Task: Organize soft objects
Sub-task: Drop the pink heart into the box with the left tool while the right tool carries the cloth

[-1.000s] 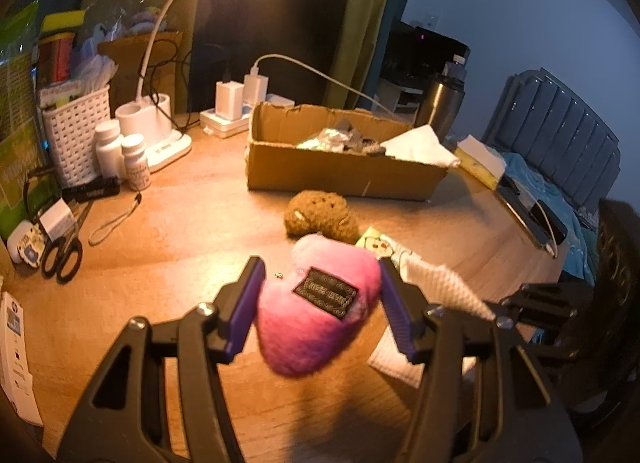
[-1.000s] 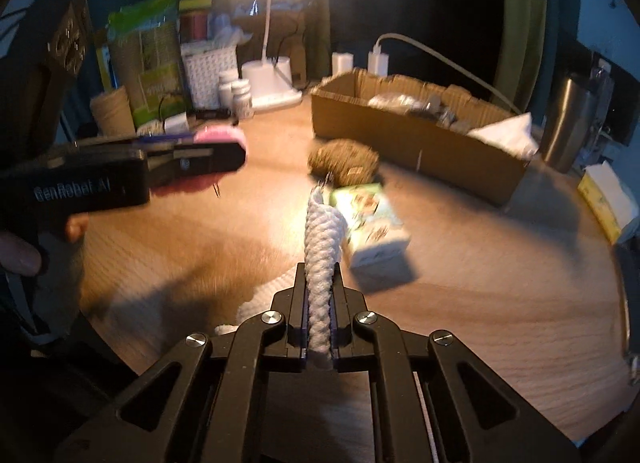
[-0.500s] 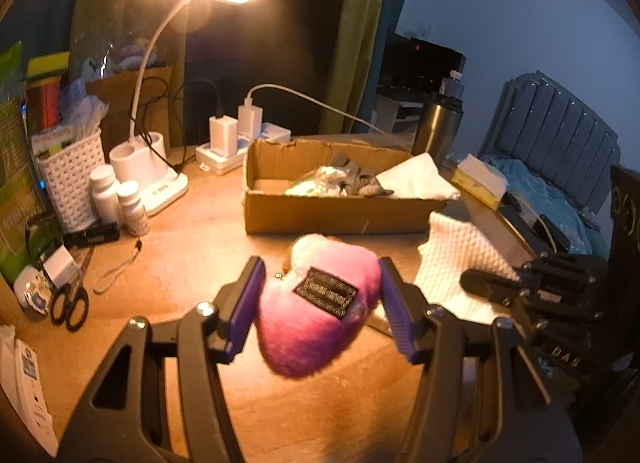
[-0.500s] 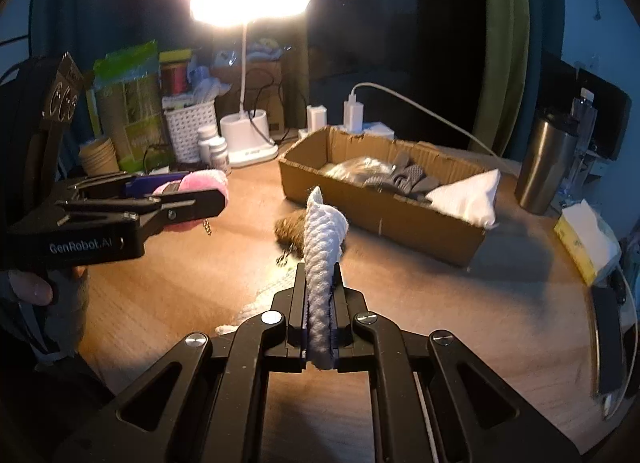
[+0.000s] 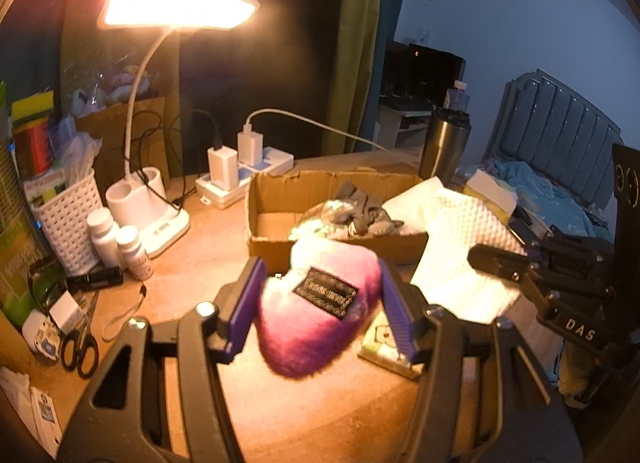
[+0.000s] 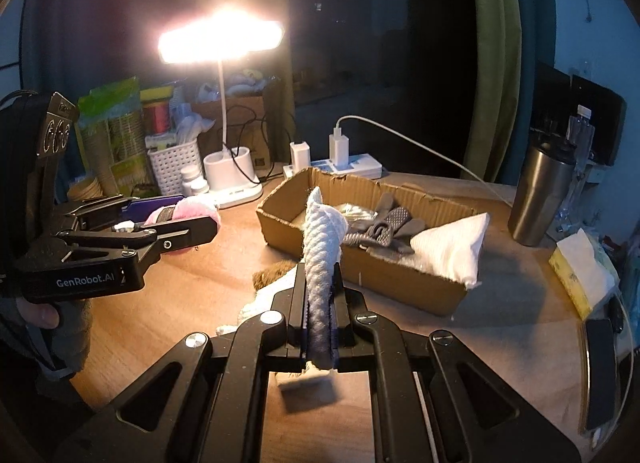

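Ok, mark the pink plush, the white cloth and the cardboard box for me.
pink plush (image 5: 316, 327), left wrist view, its fuzzy body
white cloth (image 6: 320, 239), right wrist view, the fold above the jaws
cardboard box (image 6: 392, 283), right wrist view, near outer wall

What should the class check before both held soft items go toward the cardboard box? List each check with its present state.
1. Left tongs grip the pink plush: ok.
2. Right tongs pinch the white cloth: ok.
3. Cardboard box open on top: ok.
4. Free room in the box's left end: ok.
5. Cloth's lower end clear of the table: cannot tell.
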Tool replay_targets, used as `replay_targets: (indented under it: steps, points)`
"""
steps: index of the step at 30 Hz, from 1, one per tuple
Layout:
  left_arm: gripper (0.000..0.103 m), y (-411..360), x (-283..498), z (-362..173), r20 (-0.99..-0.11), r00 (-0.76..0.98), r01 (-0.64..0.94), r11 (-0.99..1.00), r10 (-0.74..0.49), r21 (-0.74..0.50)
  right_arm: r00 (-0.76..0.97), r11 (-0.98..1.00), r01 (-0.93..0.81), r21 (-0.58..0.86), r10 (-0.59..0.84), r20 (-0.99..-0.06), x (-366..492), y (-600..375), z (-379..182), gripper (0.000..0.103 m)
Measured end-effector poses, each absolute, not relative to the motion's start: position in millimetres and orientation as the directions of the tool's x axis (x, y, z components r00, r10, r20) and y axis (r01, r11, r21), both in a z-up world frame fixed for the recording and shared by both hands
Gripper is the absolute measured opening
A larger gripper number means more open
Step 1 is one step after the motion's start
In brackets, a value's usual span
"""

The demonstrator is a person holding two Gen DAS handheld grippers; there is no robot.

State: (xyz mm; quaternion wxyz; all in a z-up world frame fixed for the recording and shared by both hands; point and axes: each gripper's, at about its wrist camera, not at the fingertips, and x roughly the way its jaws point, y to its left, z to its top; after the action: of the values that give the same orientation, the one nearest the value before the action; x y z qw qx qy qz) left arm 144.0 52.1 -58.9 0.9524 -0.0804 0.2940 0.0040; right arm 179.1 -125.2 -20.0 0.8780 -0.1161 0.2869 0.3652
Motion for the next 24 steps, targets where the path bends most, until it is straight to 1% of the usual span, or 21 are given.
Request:
replay_targets:
  steps: [7,13,24]
  points:
    - [0.058,49.1,159.8,-49.2,-0.521,0.853,-0.041,0.992,-0.026,-0.116,0.589,0.72,-0.694,0.016,0.58,-0.563,197.0,-124.6,-13.1,0.009]
    - [0.058,49.8,177.0,-44.4,-0.514,0.858,-0.036,0.995,-0.017,-0.092,0.6,0.723,-0.691,0.012,0.583,-0.548,210.7,-123.7,-6.8,0.009]
    - [0.058,48.1,197.4,-36.4,-0.486,0.874,-0.051,0.995,0.002,-0.089,0.622,0.737,-0.675,0.026,0.588,-0.517,229.8,-124.9,1.4,0.009]
